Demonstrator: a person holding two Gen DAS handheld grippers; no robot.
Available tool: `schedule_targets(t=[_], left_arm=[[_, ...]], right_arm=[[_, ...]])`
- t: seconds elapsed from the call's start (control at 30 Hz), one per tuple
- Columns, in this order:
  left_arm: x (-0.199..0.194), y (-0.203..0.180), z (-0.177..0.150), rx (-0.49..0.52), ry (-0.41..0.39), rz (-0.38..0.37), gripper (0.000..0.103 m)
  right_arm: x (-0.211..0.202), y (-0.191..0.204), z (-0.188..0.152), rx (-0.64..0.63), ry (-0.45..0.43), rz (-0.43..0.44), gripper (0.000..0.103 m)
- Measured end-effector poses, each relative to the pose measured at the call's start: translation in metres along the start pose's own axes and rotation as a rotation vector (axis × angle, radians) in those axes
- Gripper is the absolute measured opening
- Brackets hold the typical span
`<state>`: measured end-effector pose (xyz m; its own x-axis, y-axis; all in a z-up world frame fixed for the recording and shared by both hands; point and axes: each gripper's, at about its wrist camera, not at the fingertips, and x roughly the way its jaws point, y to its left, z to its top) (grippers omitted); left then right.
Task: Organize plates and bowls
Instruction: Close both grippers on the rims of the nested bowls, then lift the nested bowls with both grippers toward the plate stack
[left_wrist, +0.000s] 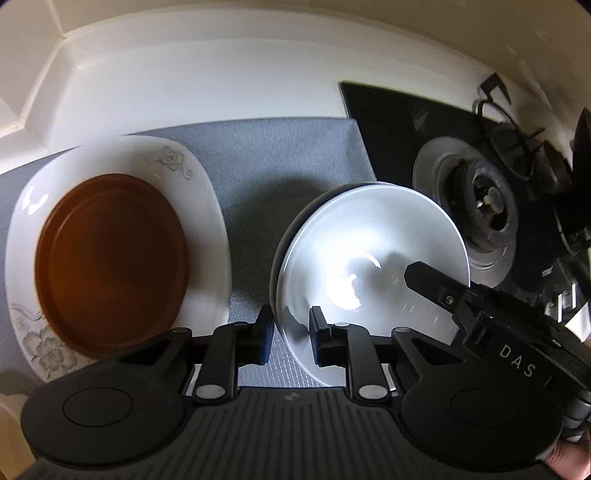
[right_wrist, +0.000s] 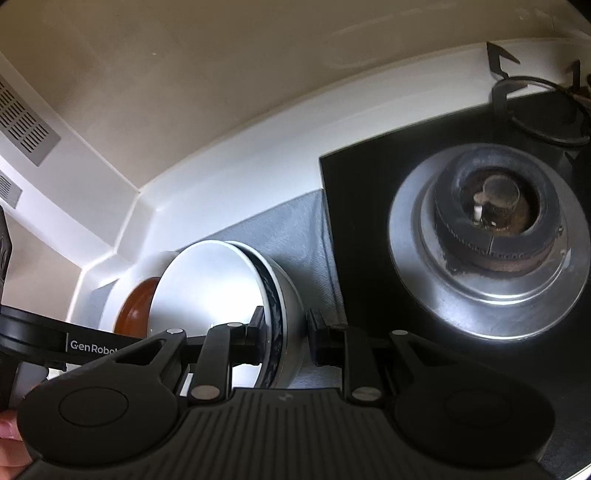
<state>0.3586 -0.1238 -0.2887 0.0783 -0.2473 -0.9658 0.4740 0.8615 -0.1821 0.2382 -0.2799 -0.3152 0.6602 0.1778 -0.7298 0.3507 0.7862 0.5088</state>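
Note:
A white bowl (left_wrist: 369, 240) hangs tilted over the grey mat (left_wrist: 277, 155) and casts a shadow on it. In the right wrist view it is a plain white bowl (right_wrist: 207, 288) nested in a blue-banded bowl (right_wrist: 291, 295). My left gripper (left_wrist: 291, 332) is shut on the near rim, one finger inside and one outside. My right gripper (right_wrist: 286, 328) is shut on the nested walls at the other side; one of its fingers (left_wrist: 424, 280) reaches into the bowl. A brown plate (left_wrist: 110, 258) lies on a white floral plate (left_wrist: 207, 206) at the left.
A black hob (right_wrist: 362, 221) with a steel gas burner (right_wrist: 491, 236) borders the mat on the right, and a pot stand (right_wrist: 535, 110) lies behind it. A white upstand and beige wall close off the back. A hand (right_wrist: 11, 435) shows at the lower left.

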Motion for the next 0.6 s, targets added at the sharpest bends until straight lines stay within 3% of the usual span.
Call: schedule_targets(t=[0.33,0.6], left_arm=[[-0.072,0.048,-0.018,-0.103,-0.085,0.007,0.022],[-0.115,0.127,-0.077,-0.320,-0.115,0.075,0.022]], right_arm=[[-0.007,0.059,0.005,-0.059,0.030,0.116,0.025],[0.020,0.154,-0.014,-0.220,0.144,0.228,0.025]])
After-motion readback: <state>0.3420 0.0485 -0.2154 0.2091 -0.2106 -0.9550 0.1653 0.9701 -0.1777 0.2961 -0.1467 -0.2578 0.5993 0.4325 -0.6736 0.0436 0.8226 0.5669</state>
